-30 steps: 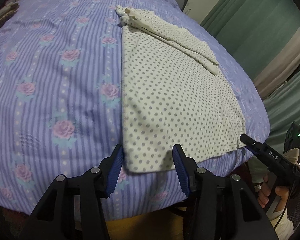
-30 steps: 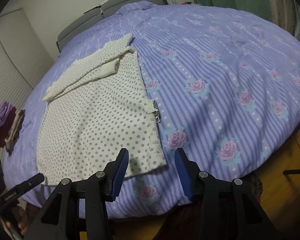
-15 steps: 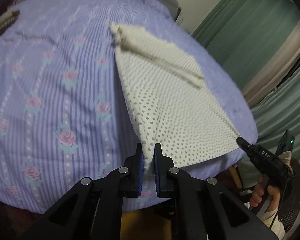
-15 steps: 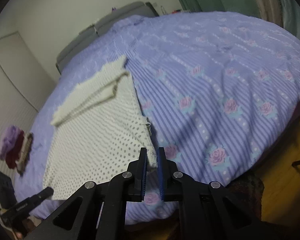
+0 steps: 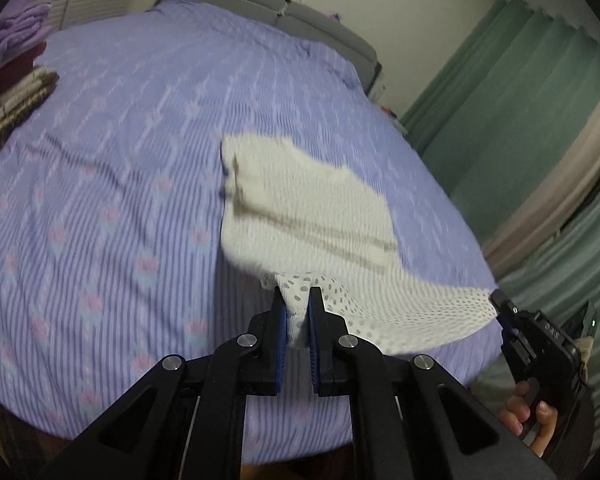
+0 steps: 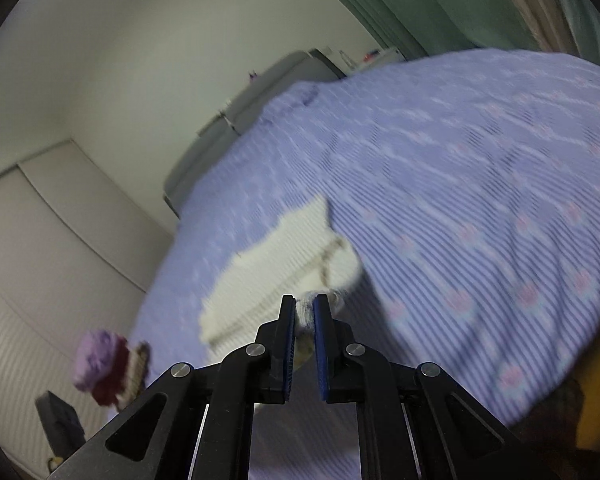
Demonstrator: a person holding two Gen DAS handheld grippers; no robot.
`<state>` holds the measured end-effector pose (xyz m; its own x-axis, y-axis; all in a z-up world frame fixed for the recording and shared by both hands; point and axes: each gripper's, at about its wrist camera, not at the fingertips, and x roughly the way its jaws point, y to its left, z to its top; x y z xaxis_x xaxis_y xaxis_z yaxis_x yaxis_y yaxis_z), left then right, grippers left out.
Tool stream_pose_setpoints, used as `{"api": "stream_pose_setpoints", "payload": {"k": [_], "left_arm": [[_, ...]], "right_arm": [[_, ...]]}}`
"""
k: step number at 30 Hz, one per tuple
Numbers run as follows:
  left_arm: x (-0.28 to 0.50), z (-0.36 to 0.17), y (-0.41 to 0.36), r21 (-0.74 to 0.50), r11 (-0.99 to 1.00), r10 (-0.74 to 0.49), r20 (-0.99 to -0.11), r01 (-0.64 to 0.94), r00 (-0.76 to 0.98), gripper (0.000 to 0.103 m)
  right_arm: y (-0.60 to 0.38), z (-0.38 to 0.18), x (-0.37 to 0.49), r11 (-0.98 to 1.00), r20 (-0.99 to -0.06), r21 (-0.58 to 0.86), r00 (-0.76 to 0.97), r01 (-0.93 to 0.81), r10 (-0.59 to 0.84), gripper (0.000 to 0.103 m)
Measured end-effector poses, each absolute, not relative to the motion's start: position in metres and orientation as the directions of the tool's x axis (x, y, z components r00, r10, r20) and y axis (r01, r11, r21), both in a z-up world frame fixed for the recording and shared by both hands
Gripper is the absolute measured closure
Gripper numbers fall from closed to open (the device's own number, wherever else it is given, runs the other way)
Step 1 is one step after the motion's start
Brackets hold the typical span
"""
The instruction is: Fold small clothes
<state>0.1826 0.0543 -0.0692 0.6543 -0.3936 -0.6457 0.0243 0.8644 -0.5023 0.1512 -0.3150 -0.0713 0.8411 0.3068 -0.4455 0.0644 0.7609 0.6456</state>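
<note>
Left wrist view: the left gripper (image 5: 296,312) is pinching one near corner of the cream polka-dot garment (image 5: 312,216), its blue-padded fingers (image 5: 281,320) closed on the cloth. The near edge is lifting off the lilac striped bedspread (image 5: 112,184) and stretching across to the right gripper (image 5: 500,304), which is entering at the right edge and gripping the other corner. The far part of the garment, with its folded sleeves, is lying on the bed near the middle. A hand (image 5: 534,420) is curling round that gripper's black handle, partly cut off by the frame. A purple cloth bundle (image 5: 16,34) and a brown striped item (image 5: 16,100) are sitting at the bed's far left edge; a grey headboard (image 5: 268,2) and green curtains (image 5: 512,92) are closing off the background. Everything beyond the jaws is blurring with motion — the dots on the far cloth are hard to make out.

Right wrist view: the right gripper (image 6: 305,314) is clamping a bunched corner of the garment (image 6: 284,264) between nearly closed fingers (image 6: 320,320); the cloth below them is hiding behind the black arms. The bedspread (image 6: 460,200) is filling the right half, smeared. The purple bundle (image 6: 96,360) is blurring at lower left — beside it a dark object (image 6: 58,420), too indistinct to identify. The headboard (image 6: 260,96) is standing against a pale wall (image 6: 140,60).
</note>
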Motion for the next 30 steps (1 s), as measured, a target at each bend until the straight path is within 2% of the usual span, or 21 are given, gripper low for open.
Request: {"api": "stream_pose_setpoints", "payload": {"k": [5, 11, 16, 21, 27, 28, 30], "left_arm": [[0.235, -0.048, 0.073, -0.576, 0.817, -0.409, -0.612, -0.027, 0.677, 0.092], [0.306, -0.041, 0.078, -0.559, 0.827, -0.381, -0.629, -0.054, 0.677, 0.092], [0.356, -0.061, 0.079, -0.51, 0.852, -0.323, -0.69, -0.117, 0.648, 0.092], [0.396, -0.092, 0.077, -0.481, 0.867, -0.319, -0.734, -0.128, 0.6, 0.092], [0.429, -0.114, 0.077, -0.443, 0.883, -0.292, -0.775, -0.153, 0.56, 0.092], [0.434, -0.117, 0.078, -0.447, 0.882, -0.3, -0.778, -0.151, 0.552, 0.089], [0.444, -0.124, 0.078, -0.444, 0.884, -0.311, -0.794, -0.148, 0.523, 0.076]], "right_arm": [[-0.311, -0.042, 0.194, 0.758, -0.375, 0.651, 0.88, 0.027, 0.291, 0.093], [-0.3, -0.017, 0.263, 0.795, -0.379, 0.606, 0.883, 0.012, 0.276, 0.093], [-0.293, -0.019, 0.32, 0.823, -0.429, 0.566, 0.869, 0.046, 0.246, 0.093], [-0.295, -0.036, 0.361, 0.844, -0.484, 0.529, 0.848, 0.09, 0.214, 0.093], [-0.289, -0.064, 0.387, 0.914, -0.57, 0.396, 0.803, 0.084, 0.173, 0.093], [-0.288, -0.067, 0.389, 0.922, -0.584, 0.378, 0.794, 0.081, 0.169, 0.093], [-0.284, -0.073, 0.392, 0.938, -0.612, 0.34, 0.772, 0.063, 0.17, 0.093]]}}
